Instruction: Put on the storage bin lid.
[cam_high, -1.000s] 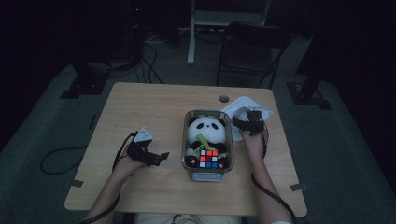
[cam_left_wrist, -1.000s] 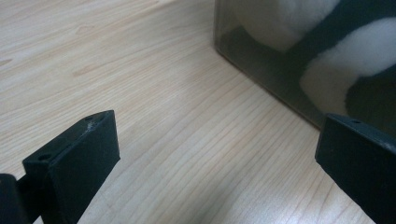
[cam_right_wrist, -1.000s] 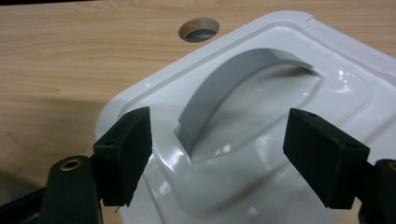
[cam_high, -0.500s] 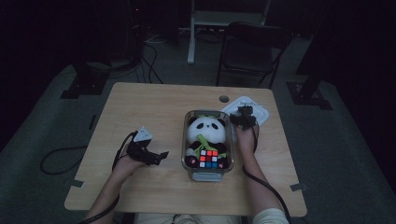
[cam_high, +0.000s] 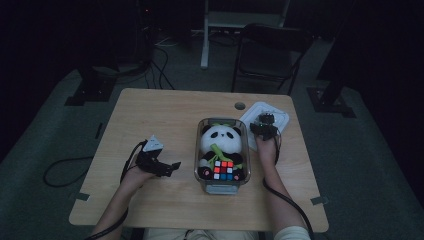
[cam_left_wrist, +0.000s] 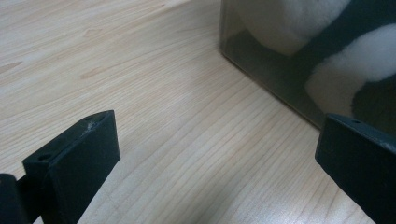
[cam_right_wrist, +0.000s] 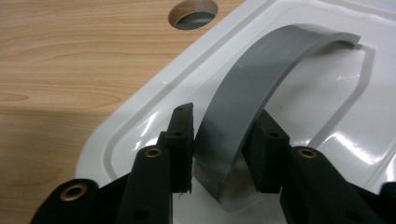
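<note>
Wooden surface (cam_high: 165, 115) carries a clear container (cam_high: 201, 150) with panda plush (cam_high: 220, 142) and Rubik's cube (cam_high: 223, 170). White lid (cam_right_wrist: 289, 93) lies just right; right tongs (cam_right_wrist: 223, 140), just been closing, straddle its grey handle (cam_right_wrist: 252, 88), contact unclear. Left tongs (cam_left_wrist: 219, 158) wide, empty.

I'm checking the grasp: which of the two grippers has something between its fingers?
The right gripper: its fingers have just been closing around the grey arched handle of the white plastic lid. The left gripper stands open over bare wooden table.
</note>
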